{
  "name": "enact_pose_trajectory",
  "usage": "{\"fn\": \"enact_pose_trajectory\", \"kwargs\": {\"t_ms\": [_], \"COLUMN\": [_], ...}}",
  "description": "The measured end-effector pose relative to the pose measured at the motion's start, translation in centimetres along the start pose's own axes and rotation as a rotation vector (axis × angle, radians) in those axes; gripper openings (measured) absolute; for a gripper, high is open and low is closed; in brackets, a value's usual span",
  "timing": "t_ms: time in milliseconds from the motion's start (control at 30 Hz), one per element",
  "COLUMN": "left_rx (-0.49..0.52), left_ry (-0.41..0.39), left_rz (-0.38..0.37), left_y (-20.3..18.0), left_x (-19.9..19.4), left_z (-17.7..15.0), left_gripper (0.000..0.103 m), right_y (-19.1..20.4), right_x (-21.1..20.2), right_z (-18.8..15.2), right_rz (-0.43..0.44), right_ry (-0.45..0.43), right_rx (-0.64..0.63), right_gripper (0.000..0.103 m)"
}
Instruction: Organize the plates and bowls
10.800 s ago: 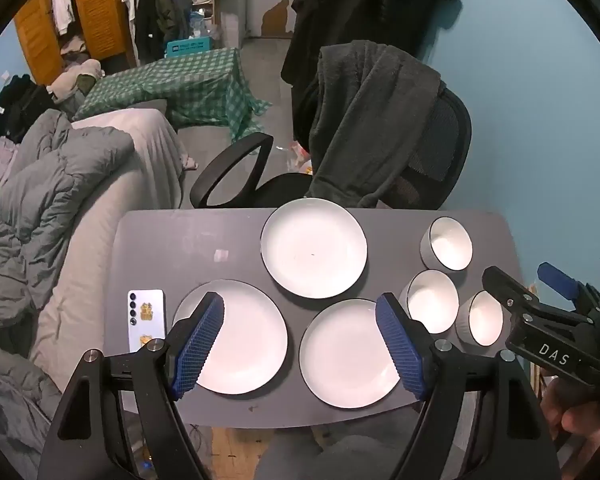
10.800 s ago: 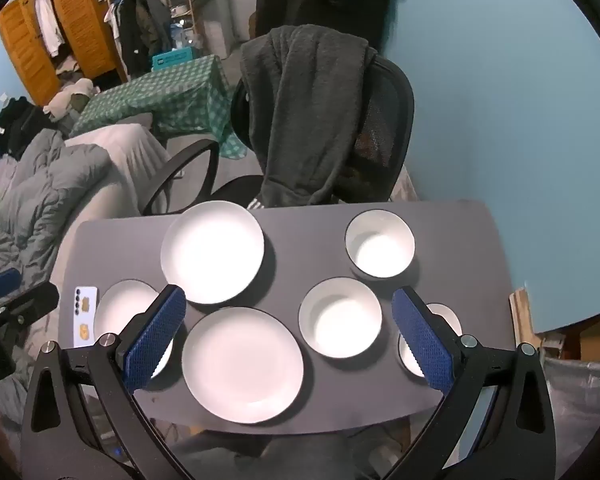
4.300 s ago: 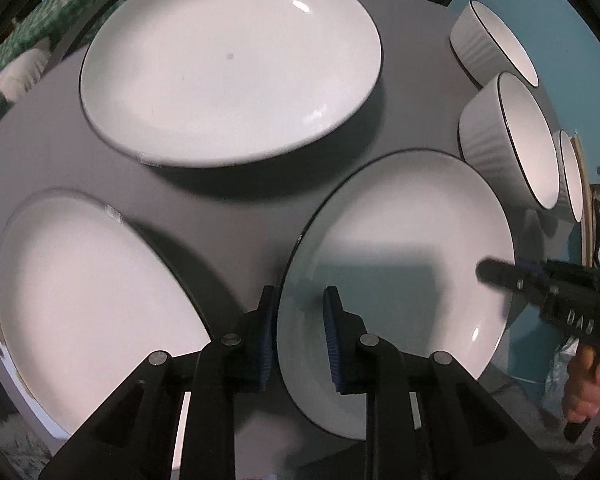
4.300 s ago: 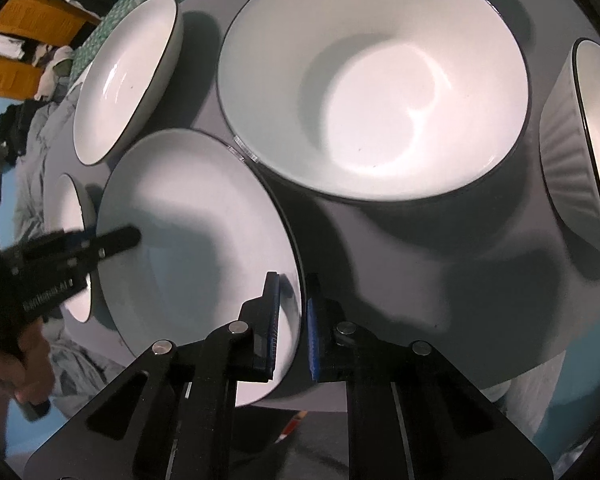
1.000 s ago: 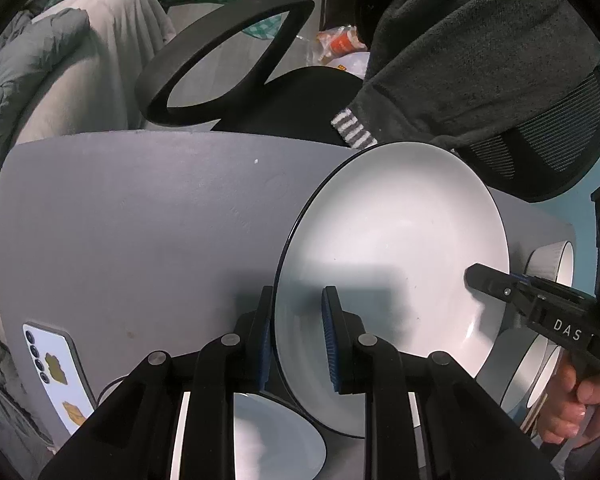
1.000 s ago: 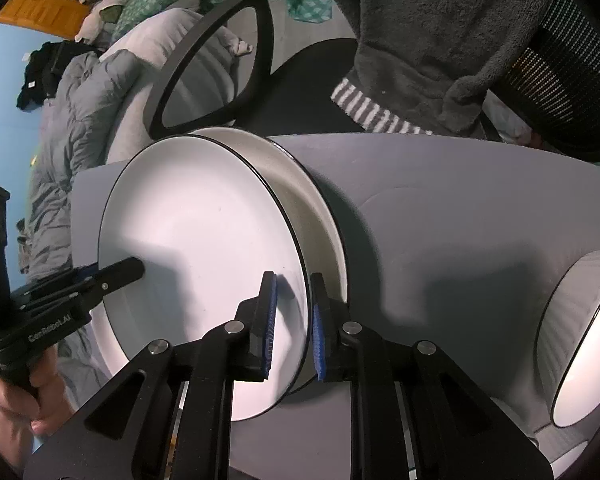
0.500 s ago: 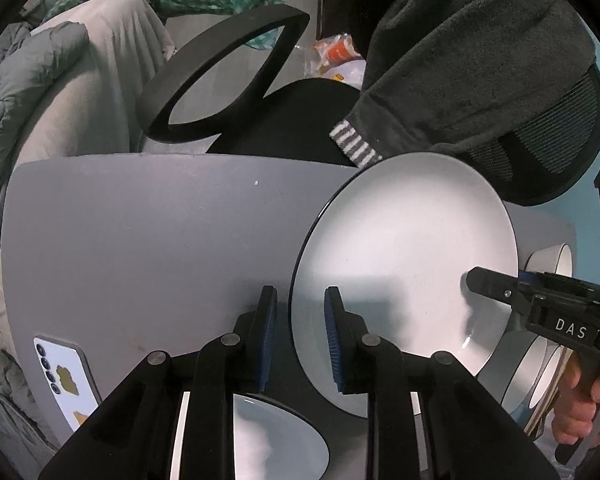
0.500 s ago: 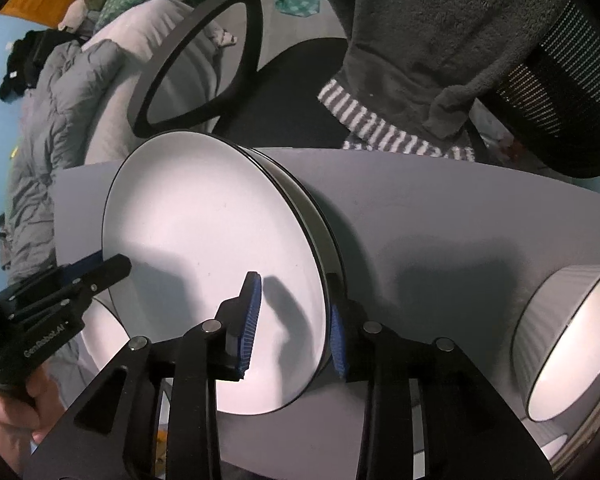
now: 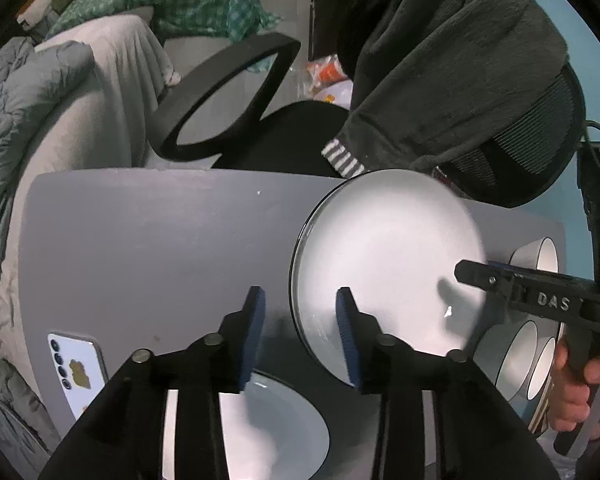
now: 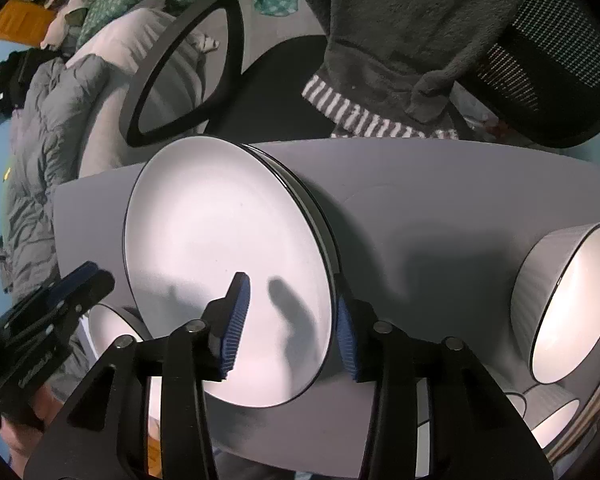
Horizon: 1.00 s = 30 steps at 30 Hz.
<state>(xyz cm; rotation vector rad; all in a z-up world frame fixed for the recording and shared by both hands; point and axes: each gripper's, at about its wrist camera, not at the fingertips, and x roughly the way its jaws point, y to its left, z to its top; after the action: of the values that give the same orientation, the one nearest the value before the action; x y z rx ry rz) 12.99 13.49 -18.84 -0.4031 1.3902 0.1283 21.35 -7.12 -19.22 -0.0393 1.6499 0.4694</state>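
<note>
A white plate with a black rim (image 9: 384,264) lies stacked on another plate at the far side of the grey table (image 9: 140,248); the stack shows in the right wrist view (image 10: 220,264). My left gripper (image 9: 300,336) is open, its fingers either side of the stack's left rim. My right gripper (image 10: 288,328) is open, straddling the stack's right rim. A third plate (image 9: 268,432) lies below the left gripper. White bowls (image 10: 572,304) stand at the right; they also show in the left wrist view (image 9: 540,256).
A phone (image 9: 76,372) lies at the table's left front. An office chair with a dark garment (image 9: 440,72) stands behind the table. A bed with a grey quilt (image 9: 28,112) is to the left.
Both grippers held the plate by its two edges, set it down on the far plate, and have now opened and let it go.
</note>
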Motion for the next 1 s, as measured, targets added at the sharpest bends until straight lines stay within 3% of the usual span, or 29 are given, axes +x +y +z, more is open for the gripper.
{"fn": "enact_pose_trajectory", "kwargs": {"t_ms": [33,333,833,1000], "left_rx": [0.0,0.012,0.038,0.028], "left_ry": [-0.01,-0.055,-0.098,-0.107], "left_rz": [-0.004,-0.009,0.019,0.025], "left_y": [0.1,0.8,3.5,5.8], "left_x": [-0.4,-2.9,-5.7,-6.2], "left_z": [-0.3,-2.3,-7.3,-9.0], "left_gripper": [0.045,0.049,0.056,0.066], "right_y": [-0.1,-0.1,3.4,5.0], "right_x": [-0.2,-1.1,-4.3,-4.1], "right_z": [-0.1,-1.3,-6.0,-7.7], "right_rz": [-0.024,-0.076,-0.14,-0.152], "right_ry": [-0.016,-0.069,-0.145,-0.135], "right_rx": [0.003,0.002,-0.13,-0.177], "right_gripper": [0.056,0.056,0.058,0.063]}}
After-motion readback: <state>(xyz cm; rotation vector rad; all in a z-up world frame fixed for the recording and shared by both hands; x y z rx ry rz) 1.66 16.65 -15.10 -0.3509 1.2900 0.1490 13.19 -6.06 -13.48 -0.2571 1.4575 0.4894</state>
